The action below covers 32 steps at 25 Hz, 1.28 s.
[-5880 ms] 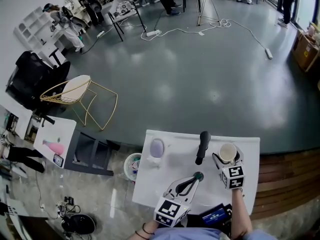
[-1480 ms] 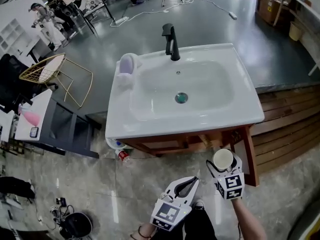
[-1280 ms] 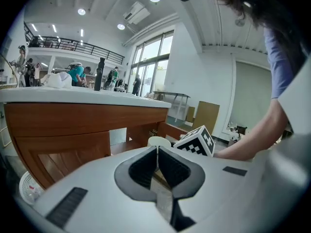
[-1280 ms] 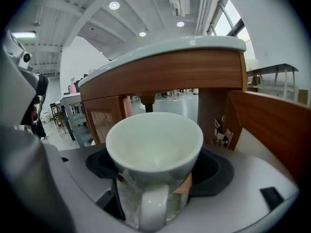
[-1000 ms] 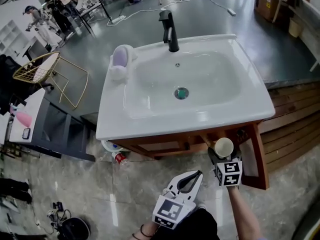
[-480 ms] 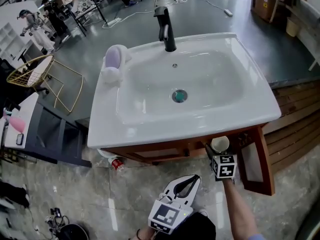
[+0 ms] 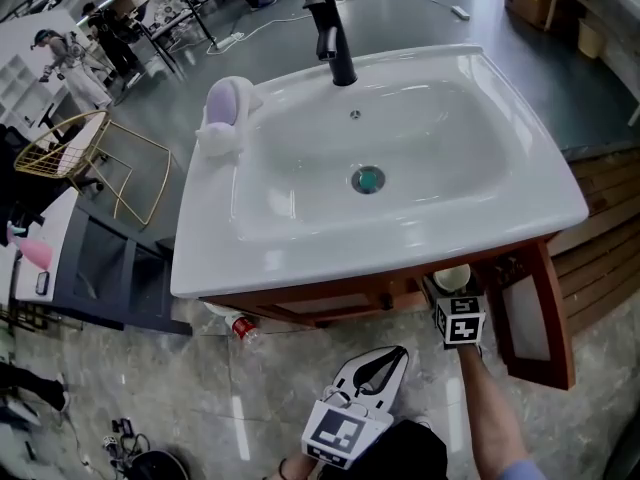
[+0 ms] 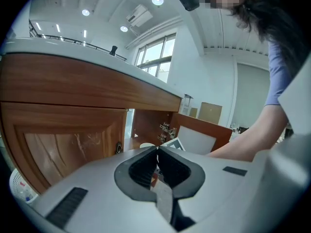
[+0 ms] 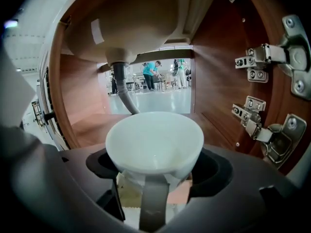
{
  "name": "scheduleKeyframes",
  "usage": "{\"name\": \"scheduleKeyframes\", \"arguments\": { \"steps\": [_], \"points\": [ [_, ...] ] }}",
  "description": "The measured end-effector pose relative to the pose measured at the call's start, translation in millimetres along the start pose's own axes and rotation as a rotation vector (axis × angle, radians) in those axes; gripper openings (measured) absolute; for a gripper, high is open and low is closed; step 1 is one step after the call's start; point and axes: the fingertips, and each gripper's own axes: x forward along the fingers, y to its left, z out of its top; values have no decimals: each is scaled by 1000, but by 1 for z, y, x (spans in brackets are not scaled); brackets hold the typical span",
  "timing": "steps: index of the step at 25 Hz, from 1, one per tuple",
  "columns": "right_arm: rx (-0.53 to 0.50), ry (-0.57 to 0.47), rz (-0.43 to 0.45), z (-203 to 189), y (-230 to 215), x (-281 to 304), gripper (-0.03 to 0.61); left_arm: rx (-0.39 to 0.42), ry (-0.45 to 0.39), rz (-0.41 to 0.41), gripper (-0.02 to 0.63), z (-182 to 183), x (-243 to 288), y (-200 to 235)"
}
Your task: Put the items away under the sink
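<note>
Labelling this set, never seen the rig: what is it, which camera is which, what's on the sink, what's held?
No robot: a person holds a two-jaw gripper in each hand. The top-down picture comes from a camera on the person's head; the other two cameras ride on the grippers and look along their jaws. The white sink carries a black faucet and a lilac-and-white item at its back left corner. The right gripper is shut on a white cup at the open cabinet under the basin. The left gripper is shut and empty.
</note>
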Motion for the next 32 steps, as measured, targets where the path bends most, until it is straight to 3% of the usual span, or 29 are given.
{"name": "scheduleKeyframes", "arguments": {
  "steps": [10, 17, 24, 32],
  "points": [
    [-46, -94, 5, 17, -7, 23, 419, 1, 31, -19, 19, -11, -1, 3],
    [-64, -30, -84, 16, -12, 40, 419, -7, 39, 14, 18, -18, 0, 21],
    [-19, -25, -42, 17, -8, 33, 420, -18, 53, 15, 19, -20, -5, 18],
    [-69, 36, -48, 5, -15, -2, 420, -49, 99, -13, 19, -16, -20, 0]
  ]
}}
